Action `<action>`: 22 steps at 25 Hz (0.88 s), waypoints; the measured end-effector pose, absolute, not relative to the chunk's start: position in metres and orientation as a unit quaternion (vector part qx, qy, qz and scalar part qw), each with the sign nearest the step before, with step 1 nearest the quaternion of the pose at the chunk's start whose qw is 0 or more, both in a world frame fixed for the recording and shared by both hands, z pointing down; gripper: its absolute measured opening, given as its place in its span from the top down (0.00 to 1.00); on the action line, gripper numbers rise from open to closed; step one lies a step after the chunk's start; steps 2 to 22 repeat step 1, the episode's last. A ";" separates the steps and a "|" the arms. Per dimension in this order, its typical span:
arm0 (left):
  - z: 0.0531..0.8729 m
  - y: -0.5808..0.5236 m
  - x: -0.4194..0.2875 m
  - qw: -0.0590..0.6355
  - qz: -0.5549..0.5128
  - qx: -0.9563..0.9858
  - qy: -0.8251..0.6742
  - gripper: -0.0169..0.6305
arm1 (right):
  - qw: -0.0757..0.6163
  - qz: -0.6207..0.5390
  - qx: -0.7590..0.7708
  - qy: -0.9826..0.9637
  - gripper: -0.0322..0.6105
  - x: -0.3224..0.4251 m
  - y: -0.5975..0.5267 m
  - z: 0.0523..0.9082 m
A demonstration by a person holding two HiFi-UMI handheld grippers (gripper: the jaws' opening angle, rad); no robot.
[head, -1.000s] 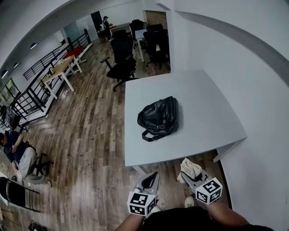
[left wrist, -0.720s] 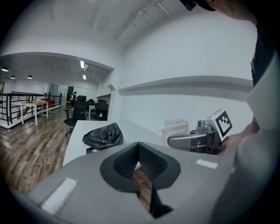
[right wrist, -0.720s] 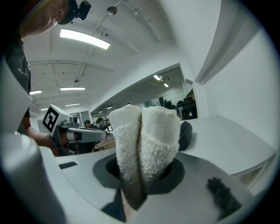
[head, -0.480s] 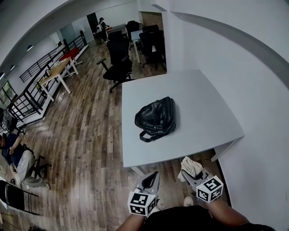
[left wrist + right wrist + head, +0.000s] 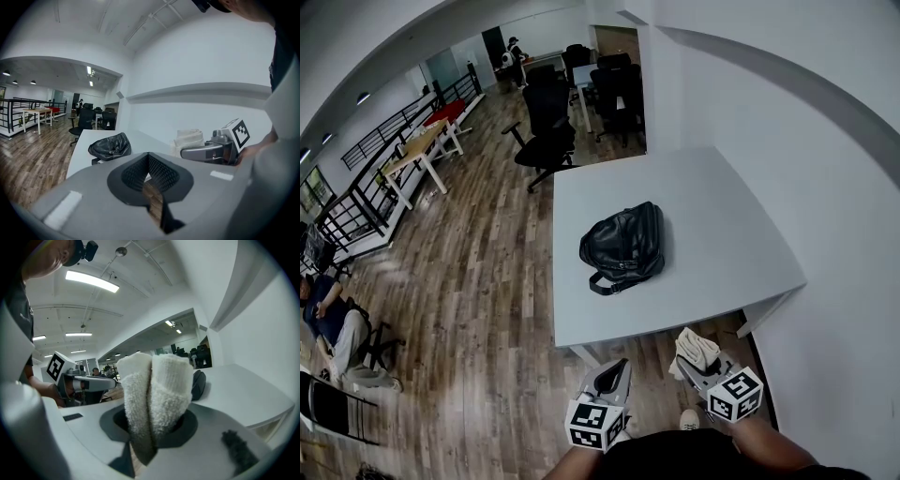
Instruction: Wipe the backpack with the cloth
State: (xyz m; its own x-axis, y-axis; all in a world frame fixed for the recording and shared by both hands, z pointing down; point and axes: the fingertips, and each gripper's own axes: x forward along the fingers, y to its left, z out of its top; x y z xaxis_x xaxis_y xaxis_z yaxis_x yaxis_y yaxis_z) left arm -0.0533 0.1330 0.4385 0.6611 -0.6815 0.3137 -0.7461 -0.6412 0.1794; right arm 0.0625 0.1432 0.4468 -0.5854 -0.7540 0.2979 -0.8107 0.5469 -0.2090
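Glossy, creased black leather-look backpack (image 5: 626, 246); a smooth, matt white table (image 5: 712, 234); a wood-plank floor (image 5: 478, 281) with a soft sheen; a cream cloth (image 5: 154, 394) of rough, nubbly terry pile.

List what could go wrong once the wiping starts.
The backpack lies loose on the smooth table, and the left claw is shut, empty and away from it, so a wipe may shove it along. The right claw pinches the folded cloth only by its lower end; drag on the bag could tug it out.
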 end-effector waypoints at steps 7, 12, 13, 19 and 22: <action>0.437 0.133 -0.054 0.149 0.108 0.899 -0.398 0.96 | 0.087 0.163 0.446 -0.876 0.80 0.062 0.143 0.446; 0.437 0.133 -0.054 0.149 0.108 0.899 -0.398 0.96 | 0.087 0.163 0.446 -0.876 0.80 0.062 0.143 0.446; 0.437 0.133 -0.054 0.149 0.108 0.899 -0.398 0.96 | 0.087 0.163 0.446 -0.876 0.80 0.062 0.143 0.446; 0.437 0.133 -0.054 0.149 0.108 0.899 -0.398 0.96 | 0.087 0.163 0.446 -0.876 0.80 0.062 0.143 0.446; 0.437 0.133 -0.054 0.149 0.108 0.899 -0.398 0.96 | 0.087 0.163 0.446 -0.876 0.80 0.062 0.143 0.446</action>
